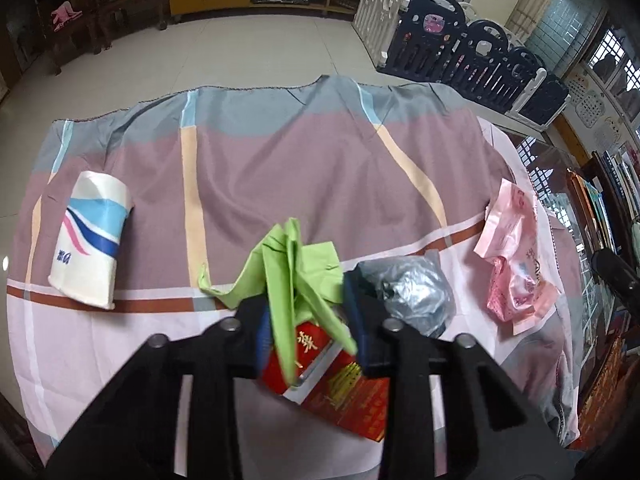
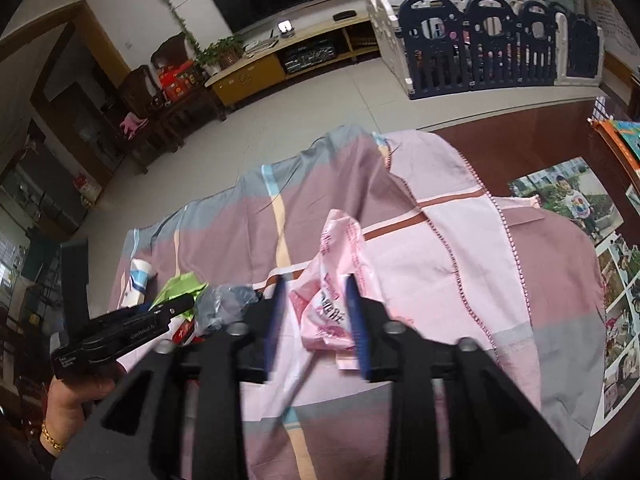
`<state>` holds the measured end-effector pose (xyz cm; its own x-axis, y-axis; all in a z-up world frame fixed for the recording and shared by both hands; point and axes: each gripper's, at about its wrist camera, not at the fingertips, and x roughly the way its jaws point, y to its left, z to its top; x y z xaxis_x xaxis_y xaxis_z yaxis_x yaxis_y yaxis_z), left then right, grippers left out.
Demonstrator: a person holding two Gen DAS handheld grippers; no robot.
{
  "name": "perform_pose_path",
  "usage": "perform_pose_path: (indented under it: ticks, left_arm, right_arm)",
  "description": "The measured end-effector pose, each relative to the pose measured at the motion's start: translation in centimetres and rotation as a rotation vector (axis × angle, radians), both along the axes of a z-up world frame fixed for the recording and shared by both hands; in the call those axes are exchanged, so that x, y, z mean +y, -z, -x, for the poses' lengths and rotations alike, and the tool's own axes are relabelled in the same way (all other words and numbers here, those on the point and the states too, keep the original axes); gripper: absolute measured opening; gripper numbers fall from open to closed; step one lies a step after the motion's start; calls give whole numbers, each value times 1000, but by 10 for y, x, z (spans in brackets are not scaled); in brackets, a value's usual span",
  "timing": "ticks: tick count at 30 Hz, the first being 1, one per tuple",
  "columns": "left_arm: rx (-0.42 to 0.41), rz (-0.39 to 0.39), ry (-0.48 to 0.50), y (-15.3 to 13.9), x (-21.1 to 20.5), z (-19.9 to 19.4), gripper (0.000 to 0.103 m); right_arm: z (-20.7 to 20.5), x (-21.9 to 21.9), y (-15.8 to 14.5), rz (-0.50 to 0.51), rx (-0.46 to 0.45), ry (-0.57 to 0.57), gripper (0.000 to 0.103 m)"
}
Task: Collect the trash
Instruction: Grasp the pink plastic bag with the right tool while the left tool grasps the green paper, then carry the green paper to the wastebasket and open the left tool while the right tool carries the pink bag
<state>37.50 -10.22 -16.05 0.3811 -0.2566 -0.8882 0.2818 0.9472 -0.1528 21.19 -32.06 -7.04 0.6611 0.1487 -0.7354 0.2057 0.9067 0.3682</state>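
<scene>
In the left wrist view my left gripper [image 1: 308, 320] stands open around crumpled green paper [image 1: 292, 264] that drapes over a red carton [image 1: 340, 384]; whether the pads touch it I cannot tell. A grey plastic bag [image 1: 416, 288] lies just right of it, a pink wrapper [image 1: 516, 268] further right, a white and blue paper cup [image 1: 92, 240] on its side at far left. In the right wrist view my right gripper [image 2: 316, 320] is open with the pink wrapper [image 2: 340, 276] between its blue fingers [image 2: 354, 320]. The left gripper [image 2: 120, 332] shows at left there.
A checked pink, mauve and grey cloth [image 1: 320, 168] covers the table. Photos [image 2: 568, 196] lie on the bare wood at the right end. A dark and white playpen fence [image 2: 480, 48] and a yellow TV cabinet [image 2: 280, 60] stand beyond on the tiled floor.
</scene>
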Motion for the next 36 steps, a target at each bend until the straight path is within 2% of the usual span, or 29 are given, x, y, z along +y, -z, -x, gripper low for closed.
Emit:
perform_pose_path:
  ticks: [1,2,3,6,10,14,17,19,21,23,26,29,32,36]
  left_arm:
    - [-7,14,1,-2,0,0,20]
    - [-21,12,-2,-6,1,2,5]
    - [-42,7,7,-11,1,7,5]
    - [-113,72,22,-40,11,29,5]
    - [-236,104,45,-91,35,81,5]
    - [-322,114,12,-117,70,129,5]
    - [-357,122,-15,-115,91,150,6]
    - [-336,124,-36,-102,102,153,6]
    - [-282,126,-43,-84,106,146,6]
    - [-272,98,-39,-78,106,142,6]
    - [-264,117,-43,-76,109,140,6]
    - [-267,108,-38,-75,106,141,6]
    - [-264,110,-34,-71,106,140,6]
    - [-262,112,-44,-72,108,138,6]
  right_arm:
    - [0,-7,1,3,2,28,64]
    - [-3,-10,4,10,21,33,64]
    - [-5,-12,8,2,34,28,64]
    - [-13,-9,20,-14,74,4,64]
    - [-26,10,39,52,118,-44,64]
    - [-40,28,57,119,156,-79,64]
    - [-50,34,65,186,171,-88,64]
    - [-54,30,71,188,197,-93,52]
    - [-52,26,68,154,206,-101,34]
    - [-44,26,53,155,178,-103,29]
    - [-24,30,20,137,115,-119,27]
    - [13,45,-12,131,47,-162,27]
    - [38,70,-27,123,5,-217,27]
    - [57,98,-29,133,-1,-256,27]
